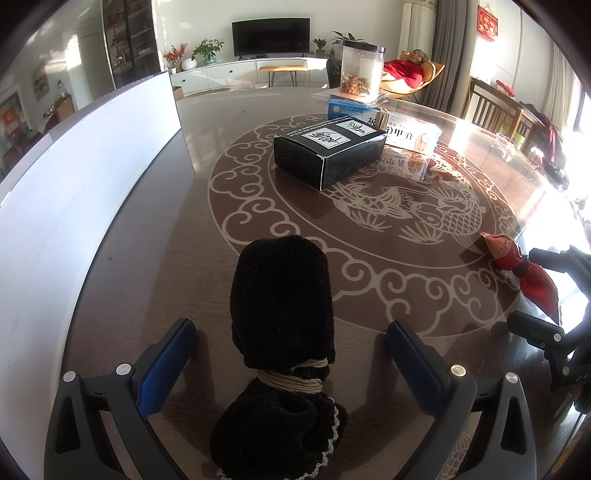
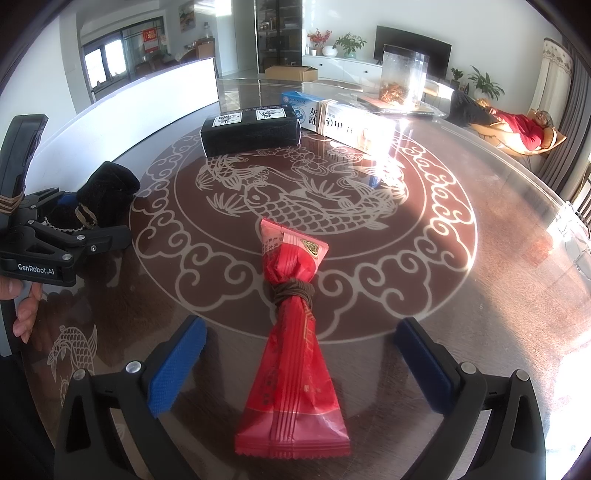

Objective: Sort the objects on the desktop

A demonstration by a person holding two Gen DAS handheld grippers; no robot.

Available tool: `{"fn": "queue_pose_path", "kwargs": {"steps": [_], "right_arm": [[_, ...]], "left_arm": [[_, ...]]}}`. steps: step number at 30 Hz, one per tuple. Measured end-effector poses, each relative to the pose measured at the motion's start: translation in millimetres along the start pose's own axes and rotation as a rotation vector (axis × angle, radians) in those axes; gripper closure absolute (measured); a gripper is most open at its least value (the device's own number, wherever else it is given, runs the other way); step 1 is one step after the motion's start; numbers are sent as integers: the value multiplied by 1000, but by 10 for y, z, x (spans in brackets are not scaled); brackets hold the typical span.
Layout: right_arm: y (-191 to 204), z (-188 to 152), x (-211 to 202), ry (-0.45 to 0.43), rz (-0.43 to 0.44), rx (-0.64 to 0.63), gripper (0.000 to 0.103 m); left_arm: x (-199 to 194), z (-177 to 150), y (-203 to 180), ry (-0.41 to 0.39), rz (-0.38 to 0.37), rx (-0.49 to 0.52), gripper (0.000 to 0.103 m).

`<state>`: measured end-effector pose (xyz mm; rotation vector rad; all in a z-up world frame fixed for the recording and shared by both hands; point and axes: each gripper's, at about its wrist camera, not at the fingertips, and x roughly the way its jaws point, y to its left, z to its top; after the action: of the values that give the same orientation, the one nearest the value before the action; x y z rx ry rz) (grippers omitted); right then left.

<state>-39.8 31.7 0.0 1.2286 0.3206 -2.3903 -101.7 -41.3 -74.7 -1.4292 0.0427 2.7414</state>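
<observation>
Both claws released: left gripper (image 1: pixel 291 354) straddles the pouch (image 1: pixel 282 295), right gripper (image 2: pixel 301 354) the packet (image 2: pixel 293 332); clench at each cord, near the box (image 1: pixel 328 149).

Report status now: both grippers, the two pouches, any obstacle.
Left gripper open around black velvet pouch. Right gripper open around red tied packet. Both flat on table. Black box ahead, not blocking.

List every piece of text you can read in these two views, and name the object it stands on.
"GenRobot.AI": on the left gripper.
"甲": on the white box; the rest is glare-washed.
"灰": on the blue box.
Black box labels, red packet print, red wall hanging: too blurred to read.
</observation>
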Motion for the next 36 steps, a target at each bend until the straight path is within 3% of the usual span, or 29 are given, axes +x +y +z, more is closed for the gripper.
{"fn": "queue_pose_path", "kwargs": {"steps": [12,17,18,19,20,21,24,29,33,36], "right_arm": [[-7,1,2,2,8,2,0],[-17,229,107,218,45,-57,0],[-21,263,123,255,53,-63,5],[-21,299,113,271,54,-73,24],[-9,346,83,266,58,-90,41],[7,394,55,259,63,-108,89],[41,457,39,288,62,-116,85],[36,550,-307,200,88,-92,85],[306,891,-602,121,129,-128,85],[746,1304,-801,35,189,-178,85]], "left_arm": [[-1,1,-6,6,-2,5,0],[33,84,-4,80,-45,87,0],[23,87,-5,61,-46,87,9],[-8,93,-8,36,-48,87,31],[-34,109,-13,22,-52,89,45],[-57,123,-20,22,-55,93,78],[-235,88,4,1,-99,85,78],[-915,-43,251,-107,-130,19,78],[-1524,55,753,-185,-120,-48,78],[-1778,181,1352,-199,-60,-121,78]]}}
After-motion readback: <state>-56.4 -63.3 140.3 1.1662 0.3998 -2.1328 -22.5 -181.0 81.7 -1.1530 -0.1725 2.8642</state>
